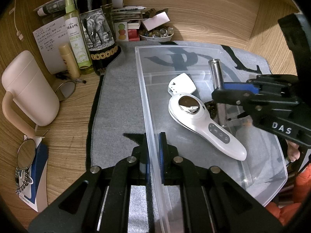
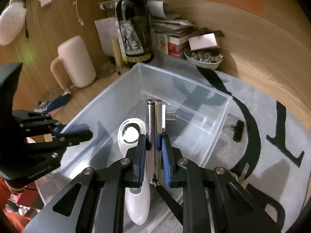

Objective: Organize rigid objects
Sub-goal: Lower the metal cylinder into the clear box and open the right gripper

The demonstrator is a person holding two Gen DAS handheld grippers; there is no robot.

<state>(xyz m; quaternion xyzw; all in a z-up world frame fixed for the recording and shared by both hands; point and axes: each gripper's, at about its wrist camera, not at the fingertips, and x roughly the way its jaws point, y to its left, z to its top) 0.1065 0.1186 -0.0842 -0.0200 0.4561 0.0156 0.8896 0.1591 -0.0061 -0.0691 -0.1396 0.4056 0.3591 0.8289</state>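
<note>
A clear plastic bin point(image 1: 141, 89) stands on a grey mat. My left gripper point(image 1: 153, 153) is shut on the bin's left wall, one pad on each side of it. Inside the bin lie a white handheld device point(image 1: 206, 126) and a small white case point(image 1: 182, 83). My right gripper point(image 2: 153, 149) is shut on a shiny metal cylinder point(image 2: 153, 120), holding it over the bin point(image 2: 175, 77) just above the white device point(image 2: 134, 136). In the left wrist view the cylinder point(image 1: 214, 71) and right gripper point(image 1: 221, 94) are at the bin's right side. The left gripper point(image 2: 81, 132) shows at the left of the right wrist view.
A dark wine bottle point(image 1: 97, 23), a green spray bottle point(image 1: 75, 35), a pale mug point(image 1: 29, 89) and a bowl of beads point(image 1: 157, 34) crowd the desk's back left. A small black object point(image 2: 238, 131) lies on the mat point(image 2: 262, 155) right of the bin. A wooden wall curves behind.
</note>
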